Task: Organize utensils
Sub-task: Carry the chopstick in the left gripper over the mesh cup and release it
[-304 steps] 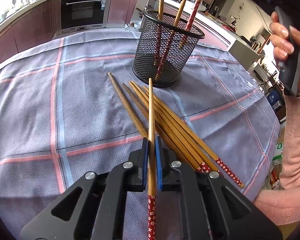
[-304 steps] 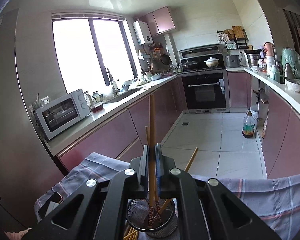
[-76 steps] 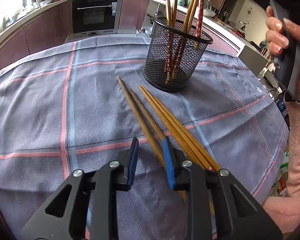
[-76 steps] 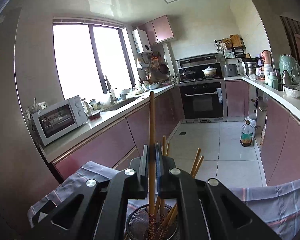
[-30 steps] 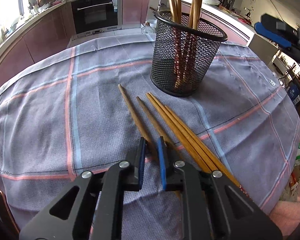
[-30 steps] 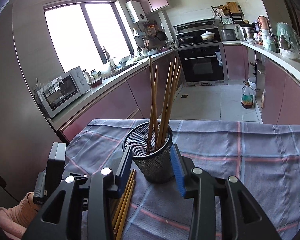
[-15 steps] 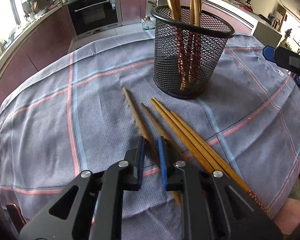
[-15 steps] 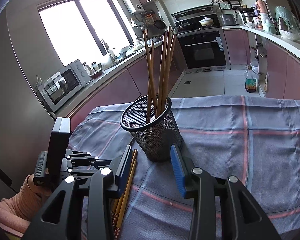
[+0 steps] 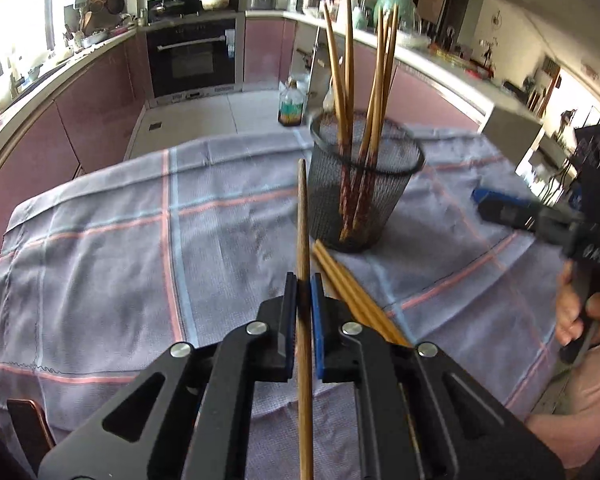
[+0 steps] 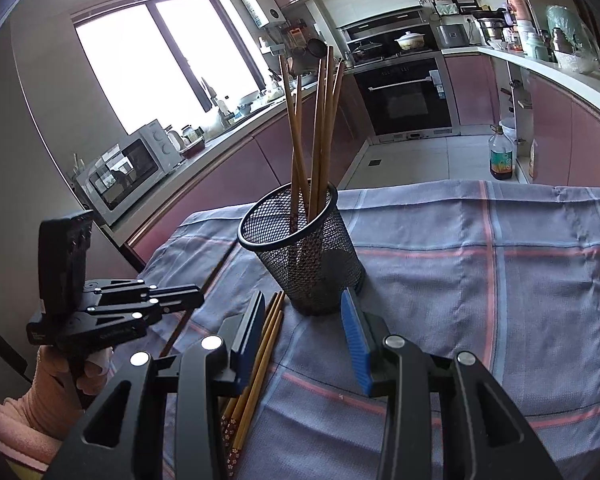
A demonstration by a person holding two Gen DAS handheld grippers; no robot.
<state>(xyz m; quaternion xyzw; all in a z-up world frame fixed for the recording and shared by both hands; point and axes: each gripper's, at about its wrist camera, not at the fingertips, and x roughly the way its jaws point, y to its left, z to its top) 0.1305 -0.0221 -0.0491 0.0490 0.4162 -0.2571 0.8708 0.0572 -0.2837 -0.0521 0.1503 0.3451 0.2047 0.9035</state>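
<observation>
- Left gripper, black with blue pads: clamped on a single plain brown wooden chopstick. The pads grip it partway along its length; the tapered tip points forward and up, clear of the cloth, just left of the basket as seen from the left wrist camera.
- Right gripper, same build: jaws stand apart with nothing between the pads. It hangs low over the table, aimed at the foot of the basket.
- Loose wooden chopsticks with red flowered ends: lie side by side on the cloth, slanting from beneath the left gripper toward the base of the basket. In the right wrist view they pass beside the left-hand pad of the right gripper without touching it.
- Grey-blue tablecloth with pink and pale blue stripes: covers the whole table top.
- Black wire-mesh cylindrical basket: stands upright on the cloth, just beyond the loose chopsticks. Its base is close to their far tips.
- Stored wooden chopsticks: about five stand in the basket, red patterned ends down, plain tips fanning upward.
- Person: a hand in a pink sleeve holds the left gripper; a hand at the right edge of the left wrist view holds the right one.
- Brown-labelled bottle: stands on the tiled floor beyond the table.
- Black built-in oven: set in pink cabinets at the far wall.
</observation>
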